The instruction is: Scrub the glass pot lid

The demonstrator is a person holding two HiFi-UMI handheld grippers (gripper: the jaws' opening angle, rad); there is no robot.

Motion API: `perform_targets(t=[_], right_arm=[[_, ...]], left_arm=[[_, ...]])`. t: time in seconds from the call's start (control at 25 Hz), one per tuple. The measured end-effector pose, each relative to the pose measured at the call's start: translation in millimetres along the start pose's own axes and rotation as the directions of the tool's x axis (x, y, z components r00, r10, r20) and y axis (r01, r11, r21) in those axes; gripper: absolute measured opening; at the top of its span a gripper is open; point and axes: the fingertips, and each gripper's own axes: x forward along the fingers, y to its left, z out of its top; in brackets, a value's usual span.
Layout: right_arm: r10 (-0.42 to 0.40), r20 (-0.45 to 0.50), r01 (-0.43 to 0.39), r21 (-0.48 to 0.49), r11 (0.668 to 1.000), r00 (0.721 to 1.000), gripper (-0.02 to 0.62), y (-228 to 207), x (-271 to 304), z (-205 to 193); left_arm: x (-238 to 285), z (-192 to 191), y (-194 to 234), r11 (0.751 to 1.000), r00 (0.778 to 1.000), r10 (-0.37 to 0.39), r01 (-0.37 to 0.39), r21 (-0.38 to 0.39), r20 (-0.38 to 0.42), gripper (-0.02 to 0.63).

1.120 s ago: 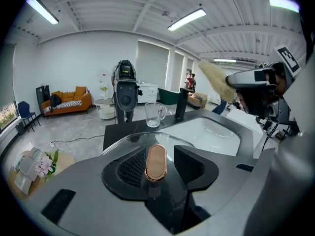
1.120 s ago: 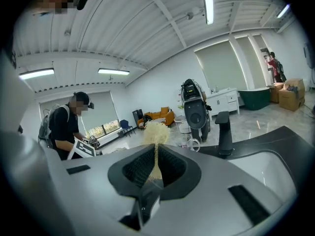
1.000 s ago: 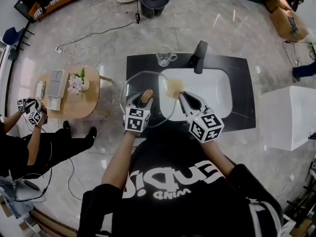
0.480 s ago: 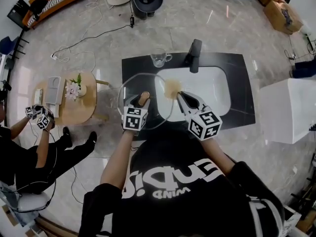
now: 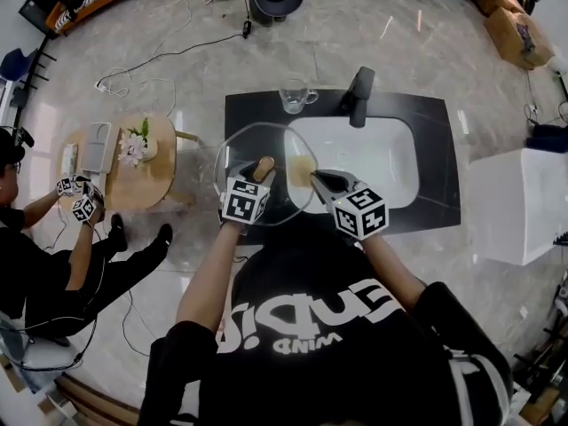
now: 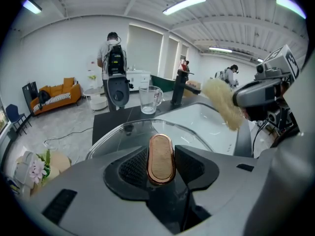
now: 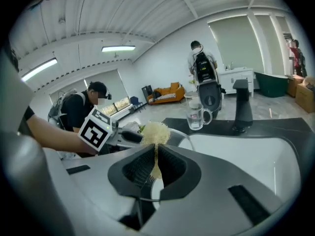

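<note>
I hold the glass pot lid (image 5: 277, 153) tilted over the left edge of the white sink (image 5: 382, 158). My left gripper (image 5: 253, 172) is shut on its oblong wooden knob (image 6: 161, 157), with the glass spreading out beyond the jaws. The right gripper (image 5: 316, 177) is shut on a pale fibrous scrubber (image 5: 300, 169), which sits against the lid's right side. In the right gripper view the scrubber (image 7: 155, 133) sticks up from between the pads, with the lid's rim (image 7: 183, 137) just behind it. The left gripper view shows the scrubber (image 6: 221, 103) hanging at the right above the lid (image 6: 142, 131).
A black faucet (image 5: 358, 98) and a glass mug (image 5: 294, 97) stand at the back of the black countertop (image 5: 435, 198). To the left are a small round wooden table (image 5: 133, 185) with flowers and a seated person holding grippers (image 5: 75, 201). A white cabinet (image 5: 524, 207) stands at the right.
My right gripper has come down and to the left, bringing the scrubber from over the sink onto the lid's right side. The left gripper and lid have barely shifted.
</note>
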Motion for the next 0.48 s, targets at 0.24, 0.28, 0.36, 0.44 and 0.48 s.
perform_targets(t=[0.24, 0.28, 0.36, 0.44, 0.48], right_arm=[[0.129, -0.224, -0.151, -0.083, 0.985, 0.966, 0.025, 30, 29, -42], [0.134, -0.262, -0.164, -0.095, 0.982, 0.956, 0.025, 33, 34, -49], [0.147, -0.335, -0.192, -0.105, 0.976, 0.931, 0.025, 38, 43, -64], [0.164, -0.385, -0.219, -0.104, 0.970, 0.908, 0.025, 42, 49, -74], [0.169, -0.400, -0.228, -0.106, 0.968, 0.901, 0.025, 44, 51, -77]], left_arm=[[1, -1, 0, 1.000, 0.999, -0.027, 0.027, -0.010, -0.027, 0.183], [1, -2, 0, 0.999, 0.999, -0.030, 0.030, -0.011, -0.030, 0.183], [1, -2, 0, 0.999, 0.999, -0.036, 0.035, -0.016, -0.031, 0.183], [1, -2, 0, 0.999, 0.999, -0.041, 0.041, -0.021, -0.031, 0.183], [1, -2, 0, 0.999, 0.999, -0.042, 0.042, -0.021, -0.030, 0.183]])
